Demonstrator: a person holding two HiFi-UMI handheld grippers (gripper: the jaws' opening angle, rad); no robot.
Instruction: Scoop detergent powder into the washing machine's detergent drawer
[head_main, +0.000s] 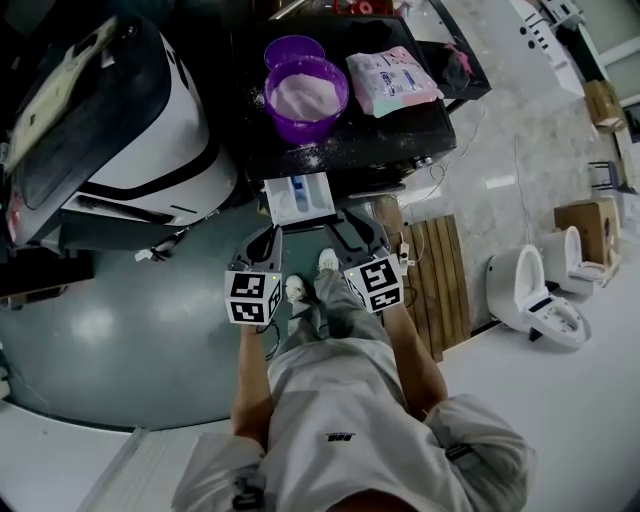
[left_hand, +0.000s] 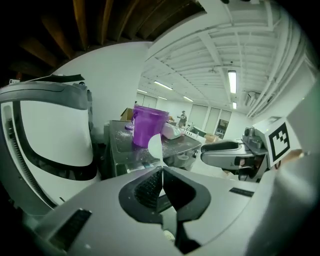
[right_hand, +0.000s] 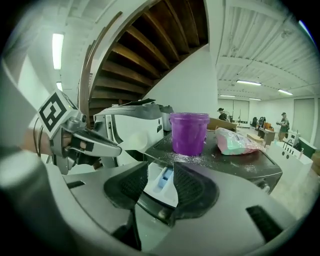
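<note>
On the dark washing machine top (head_main: 400, 125) stands a purple bucket (head_main: 305, 95) of white powder, with spilled powder around it. The white detergent drawer (head_main: 300, 198) with a blue compartment is pulled out below it. My left gripper (head_main: 268, 240) hovers just in front of the drawer, shut on a thin white scoop (left_hand: 155, 145) that sticks up from its jaws; the right gripper view shows the scoop's bowl (right_hand: 134, 141). My right gripper (head_main: 355, 232) is open beside it, and the drawer (right_hand: 165, 176) shows between its jaws. Nothing is in it.
A pink and white detergent bag (head_main: 392, 80) lies right of the bucket, a purple lid (head_main: 293, 50) behind it. A large white and black appliance (head_main: 130, 120) stands to the left. Right of me are a wooden slat mat (head_main: 440, 280) and a toilet (head_main: 535, 295).
</note>
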